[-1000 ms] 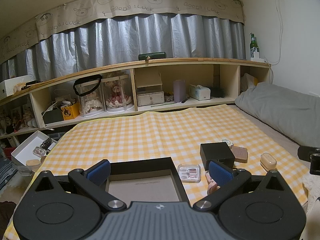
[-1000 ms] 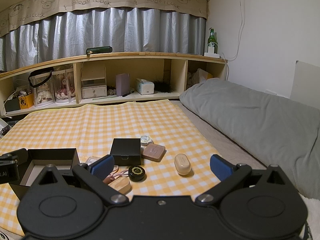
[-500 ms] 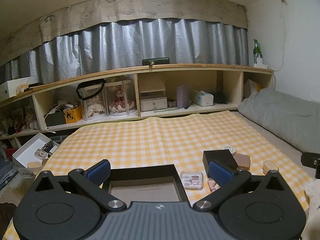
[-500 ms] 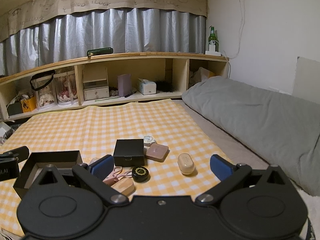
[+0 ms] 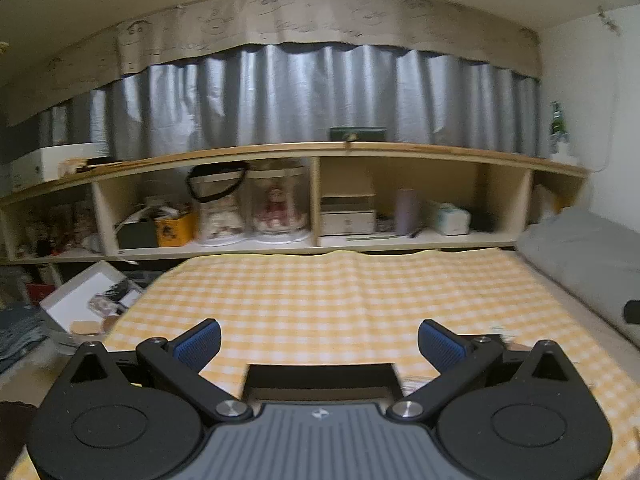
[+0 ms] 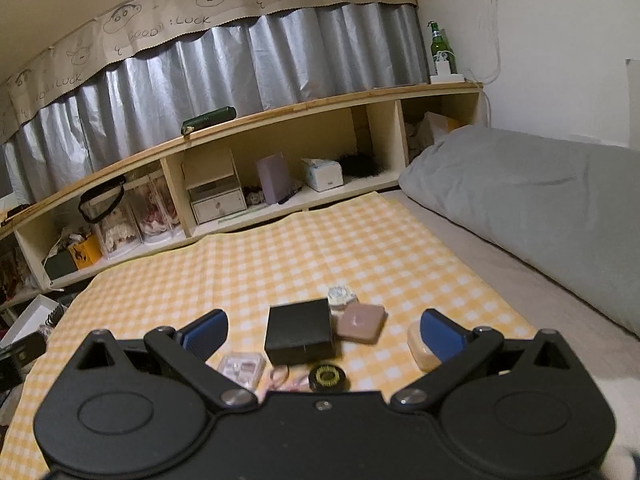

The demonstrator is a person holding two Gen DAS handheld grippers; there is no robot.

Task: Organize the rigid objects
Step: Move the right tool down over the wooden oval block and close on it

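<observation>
Both hand-held grippers (left (image 5: 319,340), right (image 6: 325,330)) gape above bare checked cloth (image 6: 320,248).

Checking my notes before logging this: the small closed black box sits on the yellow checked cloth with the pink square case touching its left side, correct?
Not quite. In the right wrist view the pink square case lies against the right side of the black box, not the left. Both are on the yellow checked cloth.

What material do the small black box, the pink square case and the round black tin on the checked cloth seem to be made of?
Black box: probably card or wrapped board; matt, sharp edges, a lid seam near the bottom.
Pink square case: likely plastic; smooth, rounded corners, dull pink-brown sheen. It is slightly blurred.
Round black tin: metal or plastic, I cannot tell; glossy black rim, gold pattern on the lid.
</observation>
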